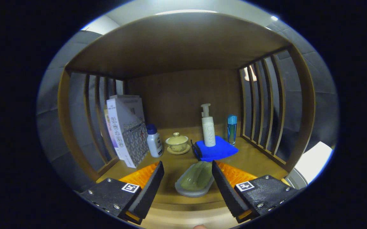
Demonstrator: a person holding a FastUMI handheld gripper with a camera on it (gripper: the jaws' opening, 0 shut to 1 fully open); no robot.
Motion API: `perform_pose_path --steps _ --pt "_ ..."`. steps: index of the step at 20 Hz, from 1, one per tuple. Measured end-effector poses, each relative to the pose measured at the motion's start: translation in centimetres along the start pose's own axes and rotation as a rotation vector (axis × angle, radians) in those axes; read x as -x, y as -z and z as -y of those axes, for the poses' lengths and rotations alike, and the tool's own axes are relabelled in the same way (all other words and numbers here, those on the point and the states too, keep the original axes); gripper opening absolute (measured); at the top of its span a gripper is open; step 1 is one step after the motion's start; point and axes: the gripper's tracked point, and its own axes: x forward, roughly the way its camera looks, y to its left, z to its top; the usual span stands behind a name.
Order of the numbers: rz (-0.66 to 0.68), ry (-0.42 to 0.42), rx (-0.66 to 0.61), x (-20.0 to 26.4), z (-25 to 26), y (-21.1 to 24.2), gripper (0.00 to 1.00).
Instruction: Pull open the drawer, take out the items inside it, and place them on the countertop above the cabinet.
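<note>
A green soap bar in a clear oval dish (195, 181) rests on the wooden countertop (253, 159), between my fingers. My gripper (187, 164) is open. The right finger (223, 183) is at the dish's edge, and a gap separates the dish from the left finger (151, 184). Just beyond the fingertips a folded blue cloth (216, 149) lies with a white pump bottle (208, 130) standing on it.
Books (127, 130) lean against the left slatted side. A white bottle with a blue cap (154, 141), a lidded cup on a saucer (177, 143) and a blue bottle (232, 128) stand further back. Slatted walls and a wooden top enclose the countertop.
</note>
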Motion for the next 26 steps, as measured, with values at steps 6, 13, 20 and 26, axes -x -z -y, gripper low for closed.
perform_pose_path --steps 6,13,20,26 --pt "0.097 0.003 0.005 5.7 0.2 0.1 0.94" --pt "0.162 0.01 0.028 11.7 0.2 1.7 0.94" --pt "0.181 -0.006 0.048 16.8 -0.7 6.4 0.94" --pt "0.193 -0.041 0.063 20.0 -1.7 10.0 0.94"
